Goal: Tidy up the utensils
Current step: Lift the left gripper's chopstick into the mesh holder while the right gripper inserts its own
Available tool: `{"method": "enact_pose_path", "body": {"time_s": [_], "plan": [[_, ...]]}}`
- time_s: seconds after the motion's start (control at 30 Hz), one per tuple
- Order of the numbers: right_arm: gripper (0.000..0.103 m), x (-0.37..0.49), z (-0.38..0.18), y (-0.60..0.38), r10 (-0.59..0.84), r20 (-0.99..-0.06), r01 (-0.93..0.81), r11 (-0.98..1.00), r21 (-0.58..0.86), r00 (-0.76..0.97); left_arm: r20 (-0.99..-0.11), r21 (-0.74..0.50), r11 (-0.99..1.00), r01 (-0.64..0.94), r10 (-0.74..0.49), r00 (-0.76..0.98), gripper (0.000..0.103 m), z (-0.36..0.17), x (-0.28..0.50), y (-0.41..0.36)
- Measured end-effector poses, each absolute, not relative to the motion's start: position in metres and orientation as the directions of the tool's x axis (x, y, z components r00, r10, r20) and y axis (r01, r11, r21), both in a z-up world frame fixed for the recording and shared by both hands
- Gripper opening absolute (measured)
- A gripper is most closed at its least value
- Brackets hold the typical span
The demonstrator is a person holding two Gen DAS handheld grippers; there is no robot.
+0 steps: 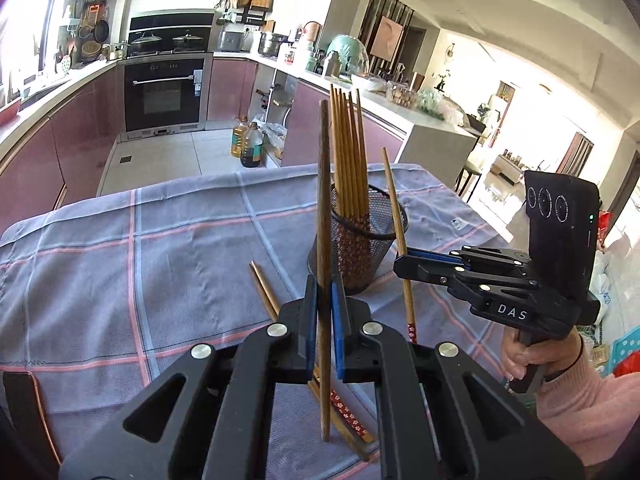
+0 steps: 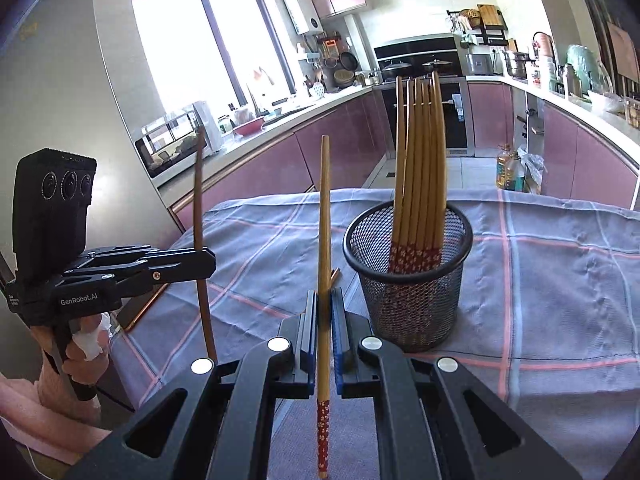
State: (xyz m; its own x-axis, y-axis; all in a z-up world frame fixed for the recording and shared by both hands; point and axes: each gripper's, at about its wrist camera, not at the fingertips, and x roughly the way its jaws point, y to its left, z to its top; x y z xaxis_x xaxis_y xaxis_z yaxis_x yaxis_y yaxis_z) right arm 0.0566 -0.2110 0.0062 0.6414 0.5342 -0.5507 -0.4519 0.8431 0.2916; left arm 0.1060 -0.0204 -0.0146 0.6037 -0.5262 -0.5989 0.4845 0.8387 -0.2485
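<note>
Each gripper pinches one chopstick, held nearly upright. The left gripper (image 1: 324,292) is clamped on a dark chopstick (image 1: 323,208); the right gripper (image 2: 325,308) is clamped on a lighter chopstick (image 2: 325,216) with a red patterned end hanging below the jaws. The mesh cup (image 2: 408,280) stands on the cloth-covered tabletop (image 2: 560,280), ahead of both grippers and already holding a bundle of chopsticks (image 2: 420,168). It sits ahead and to the right of the right gripper — that hand looks nearer. Both sticks' long axes already run roughly parallel to the bundle, so the move probably needs carrying over the rim, then lowering. More chopsticks (image 1: 264,292) lie on the cloth near the left gripper.
</note>
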Motion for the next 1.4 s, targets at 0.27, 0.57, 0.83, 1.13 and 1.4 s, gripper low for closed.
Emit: {"method": "enact_pose_path", "body": {"time_s": [0.27,0.57,0.83,1.13,1.4], "plan": [[0.006,0.057,0.022,-0.220,0.533,-0.512,-0.454,0.845,0.281,0.674,-0.553,-0.273,0.820,0.503,-0.562,0.615,0.007,0.004,0.103,-0.025],[0.006,0.062,0.049,-0.225,0.529,-0.451,-0.468,0.848,0.249,0.719,-0.521,-0.289,0.813,0.506,-0.577,0.629,0.007,0.022,0.116,-0.036],[0.006,0.066,0.075,-0.227,0.524,-0.409,-0.485,0.850,0.204,0.747,-0.492,-0.287,0.807,0.515,-0.586,0.644,0.007,0.038,0.126,-0.048],[0.006,0.070,0.097,-0.235,0.511,-0.366,-0.482,0.858,0.175,0.777,-0.450,-0.265,0.807,0.528,-0.588,0.672,0.007,0.065,0.131,-0.058],[0.006,0.078,0.107,-0.243,0.491,-0.345,-0.466,0.870,0.159,0.800,-0.416,-0.240,0.807,0.540,-0.588,0.693,0.007,0.087,0.133,-0.069]]}}
